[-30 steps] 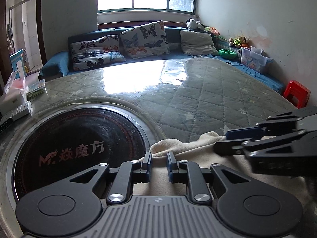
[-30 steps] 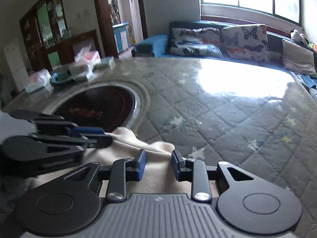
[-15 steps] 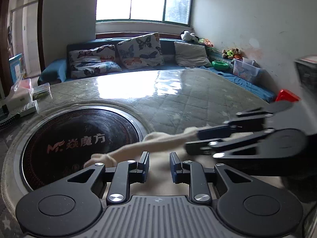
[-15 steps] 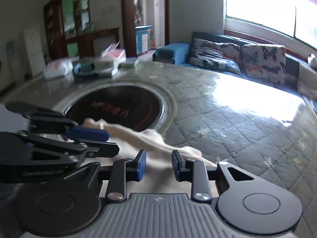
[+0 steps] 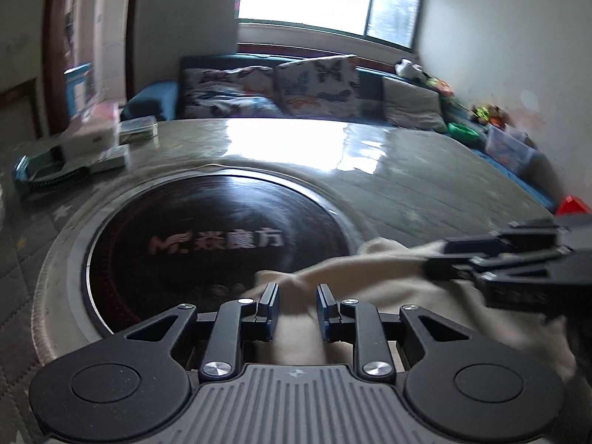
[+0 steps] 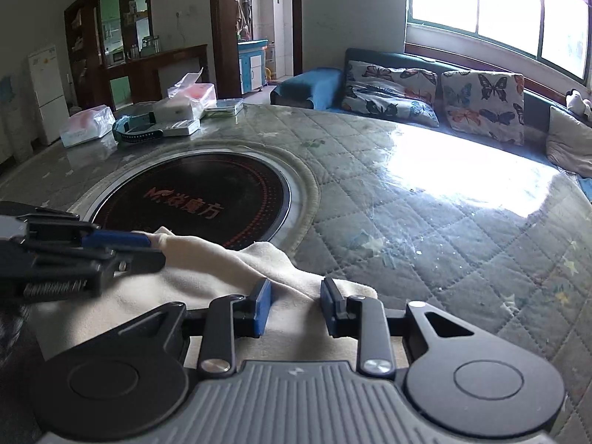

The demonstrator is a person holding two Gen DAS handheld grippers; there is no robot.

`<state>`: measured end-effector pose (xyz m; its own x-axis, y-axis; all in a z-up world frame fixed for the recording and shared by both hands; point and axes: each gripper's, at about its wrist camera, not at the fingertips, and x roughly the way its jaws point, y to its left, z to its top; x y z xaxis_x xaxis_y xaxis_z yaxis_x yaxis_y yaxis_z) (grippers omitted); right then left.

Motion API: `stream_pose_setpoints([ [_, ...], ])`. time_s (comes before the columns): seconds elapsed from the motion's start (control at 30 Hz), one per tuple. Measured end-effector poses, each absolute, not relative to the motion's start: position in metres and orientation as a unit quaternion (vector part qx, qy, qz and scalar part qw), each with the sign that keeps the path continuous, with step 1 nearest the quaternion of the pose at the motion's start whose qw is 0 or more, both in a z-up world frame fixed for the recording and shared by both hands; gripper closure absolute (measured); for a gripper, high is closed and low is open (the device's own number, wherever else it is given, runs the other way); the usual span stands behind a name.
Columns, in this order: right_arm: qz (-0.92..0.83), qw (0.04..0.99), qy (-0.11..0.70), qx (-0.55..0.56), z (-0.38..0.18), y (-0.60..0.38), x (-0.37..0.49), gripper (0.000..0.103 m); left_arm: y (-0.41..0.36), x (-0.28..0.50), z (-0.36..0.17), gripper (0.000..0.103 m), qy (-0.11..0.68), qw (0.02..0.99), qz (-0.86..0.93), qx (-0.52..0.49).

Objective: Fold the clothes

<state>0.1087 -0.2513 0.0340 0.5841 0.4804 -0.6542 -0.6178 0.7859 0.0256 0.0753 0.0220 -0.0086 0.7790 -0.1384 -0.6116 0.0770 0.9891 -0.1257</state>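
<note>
A cream garment (image 5: 370, 270) lies at the near edge of the table, its far edge pulled into a taut ridge between my two grippers. My left gripper (image 5: 296, 292) is shut on the garment's left end, which hangs over the rim of the black disc. From the right wrist view, the left gripper (image 6: 155, 249) pinches a cloth corner at its tips. My right gripper (image 6: 294, 288) is shut on a fold of the garment (image 6: 207, 270). It enters the left wrist view as the right gripper (image 5: 433, 259), cloth running into its tips.
A black round glass disc (image 6: 192, 199) with a logo is set into the quilted table top (image 6: 425, 222), just beyond the garment. Boxes and tissue packs (image 6: 185, 103) crowd the table's far left. A sofa with butterfly cushions (image 6: 481, 100) stands behind. A red stool (image 5: 573, 203) is at right.
Both grippers have swung left with the garment. Its edge is drawn out from a bunched heap into a long ridge that reaches over the black disc.
</note>
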Motion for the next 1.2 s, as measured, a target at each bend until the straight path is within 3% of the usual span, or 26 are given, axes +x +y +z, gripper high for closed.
stream_pose_setpoints([
  [0.4,0.349,0.877,0.308,-0.121,0.053,-0.258,0.067,0.073,0.013,0.041,0.014,0.078,0.292,0.953,-0.072,-0.024],
  [0.9,0.394,0.851,0.299,-0.177,0.032,-0.26,-0.006,0.07,-0.025,-0.013,-0.012,0.078,0.27,0.954,-0.115,0.06],
  [1.2,0.386,0.858,0.3,-0.157,0.041,-0.274,-0.008,0.07,-0.009,-0.018,-0.005,0.077,0.262,0.959,-0.098,0.041],
])
